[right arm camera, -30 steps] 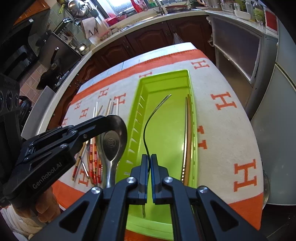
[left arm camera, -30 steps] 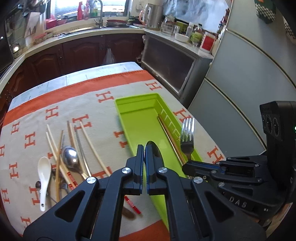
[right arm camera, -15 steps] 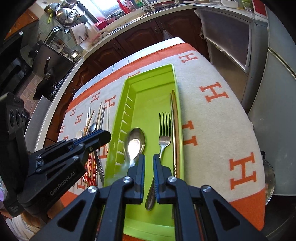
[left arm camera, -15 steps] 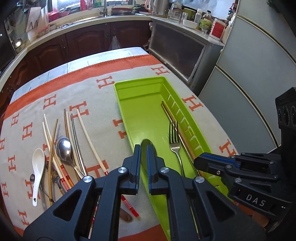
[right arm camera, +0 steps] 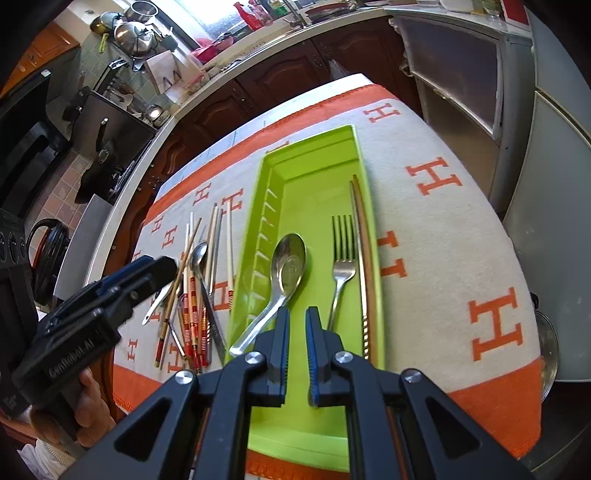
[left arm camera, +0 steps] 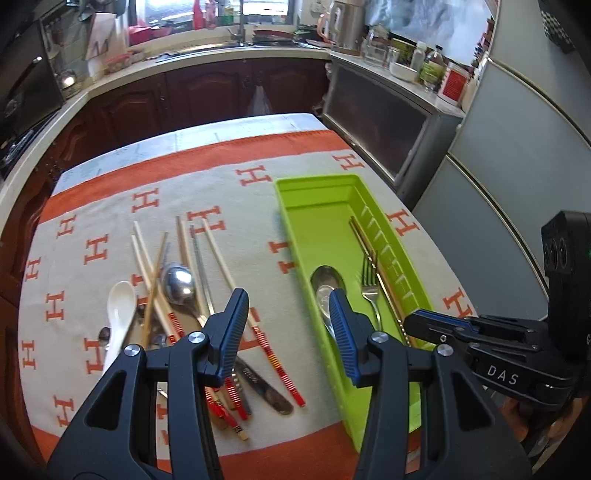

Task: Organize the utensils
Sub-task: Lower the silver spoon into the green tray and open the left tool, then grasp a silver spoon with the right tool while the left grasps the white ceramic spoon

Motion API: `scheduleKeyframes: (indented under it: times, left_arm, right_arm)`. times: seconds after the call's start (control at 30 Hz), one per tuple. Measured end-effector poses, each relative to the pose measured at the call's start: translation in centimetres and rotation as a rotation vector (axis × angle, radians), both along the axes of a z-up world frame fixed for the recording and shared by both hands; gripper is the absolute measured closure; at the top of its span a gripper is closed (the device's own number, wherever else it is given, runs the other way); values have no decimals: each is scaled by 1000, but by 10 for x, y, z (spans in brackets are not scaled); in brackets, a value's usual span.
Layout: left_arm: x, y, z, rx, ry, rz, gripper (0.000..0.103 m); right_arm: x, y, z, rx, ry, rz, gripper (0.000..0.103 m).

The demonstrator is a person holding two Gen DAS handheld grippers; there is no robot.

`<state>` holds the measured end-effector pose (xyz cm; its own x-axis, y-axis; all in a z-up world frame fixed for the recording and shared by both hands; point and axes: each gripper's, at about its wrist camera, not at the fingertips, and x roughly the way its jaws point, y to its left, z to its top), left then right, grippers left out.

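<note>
Now the left hand-held gripper (left arm camera: 286, 319) hangs wide apart and empty at lower centre; the right hand-held gripper (right arm camera: 296, 325) stands slightly apart, holding nothing. Mid-frame, spoon (right arm camera: 286, 266), fork (right arm camera: 342, 254) and gold chopsticks (right arm camera: 364, 258) lie in the green tray (right arm camera: 310, 147).

Under everything I see a beige cloth (left arm camera: 229, 184) with orange H letters and an orange border. Beyond it dark wooden cabinets (left arm camera: 207, 96) run under a pale worktop with a sink faucet (left arm camera: 242, 29). A kettle (left arm camera: 343, 18) stands further right, a grey refrigerator (left arm camera: 517, 155) beside me.
</note>
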<state>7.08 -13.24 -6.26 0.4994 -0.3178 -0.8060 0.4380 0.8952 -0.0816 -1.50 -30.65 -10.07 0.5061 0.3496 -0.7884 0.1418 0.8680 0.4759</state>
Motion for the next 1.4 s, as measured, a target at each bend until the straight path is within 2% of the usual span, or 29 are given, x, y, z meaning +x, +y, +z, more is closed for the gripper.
scheduleKeyframes:
  times: [0.3, 0.63, 0.7, 0.77, 0.8, 1.17, 1.4]
  left_arm:
    - [3, 57, 12, 5, -20, 115, 61]
    - [15, 131, 12, -19, -6, 266, 61]
    - [18, 141, 10, -24, 0, 288, 60]
    - [21, 150, 7, -30, 8, 306, 60]
    - [22, 155, 5, -35, 15, 313, 60]
    - [48, 196, -22, -107, 96, 330, 60]
    - [80, 217, -58, -194, 179, 290, 60]
  right_arm:
    - [1, 24, 6, -3, -21, 44, 94]
    - [10, 59, 18, -55, -67, 123, 94]
    - [14, 68, 21, -68, -78, 142, 91]
    - [18, 77, 23, -81, -90, 158, 80]
    - [20, 82, 24, -88, -97, 167, 79]
    - [58, 137, 13, -173, -94, 256, 78]
    - [74, 155, -2, -230, -60, 263, 78]
